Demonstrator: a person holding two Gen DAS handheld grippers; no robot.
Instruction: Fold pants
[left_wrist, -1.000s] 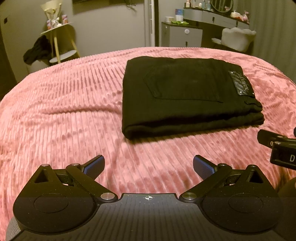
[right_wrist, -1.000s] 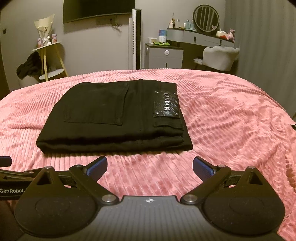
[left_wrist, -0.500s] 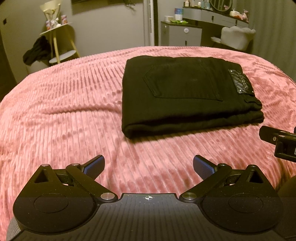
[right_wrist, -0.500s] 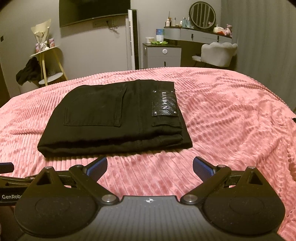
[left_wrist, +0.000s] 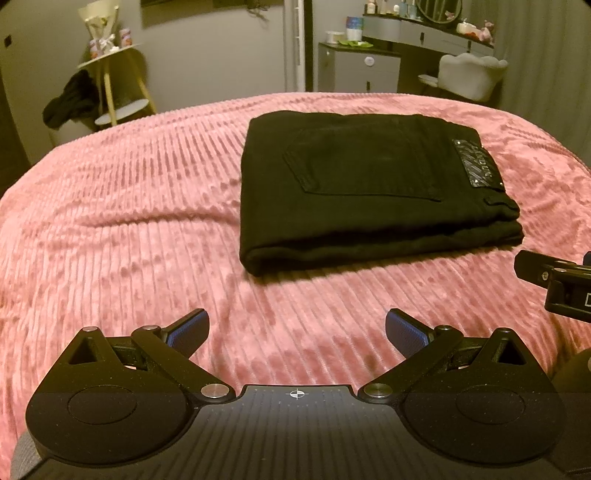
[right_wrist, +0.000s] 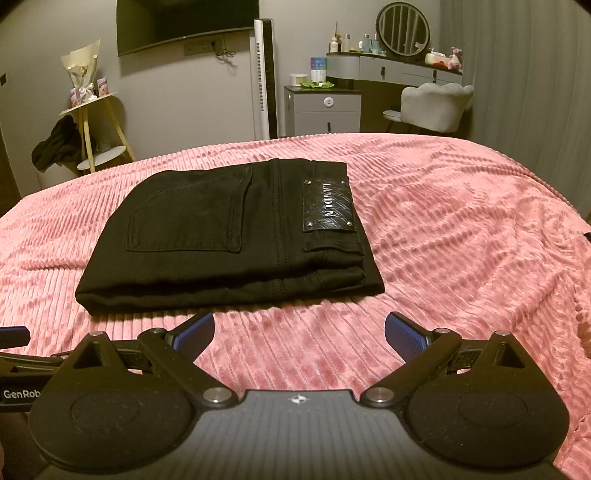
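Note:
Black pants (left_wrist: 369, 184) lie folded into a neat rectangle on the pink ribbed bedspread (left_wrist: 129, 221), back pocket and a leather label up. They also show in the right wrist view (right_wrist: 221, 236). My left gripper (left_wrist: 297, 332) is open and empty, held above the bedspread short of the fold's near edge. My right gripper (right_wrist: 299, 332) is open and empty, also short of the near edge. The right gripper's body (left_wrist: 554, 284) shows at the right edge of the left wrist view.
Beyond the bed stand a yellow-legged side table (right_wrist: 96, 122) with dark cloth hanging on it, a tall white tower fan (right_wrist: 264, 77), a grey cabinet (right_wrist: 325, 110), a vanity with a round mirror (right_wrist: 404, 29) and a pale chair (right_wrist: 436, 107).
Both grippers have lifted and drawn back slightly from the folded pants, staying open. The pants have not moved.

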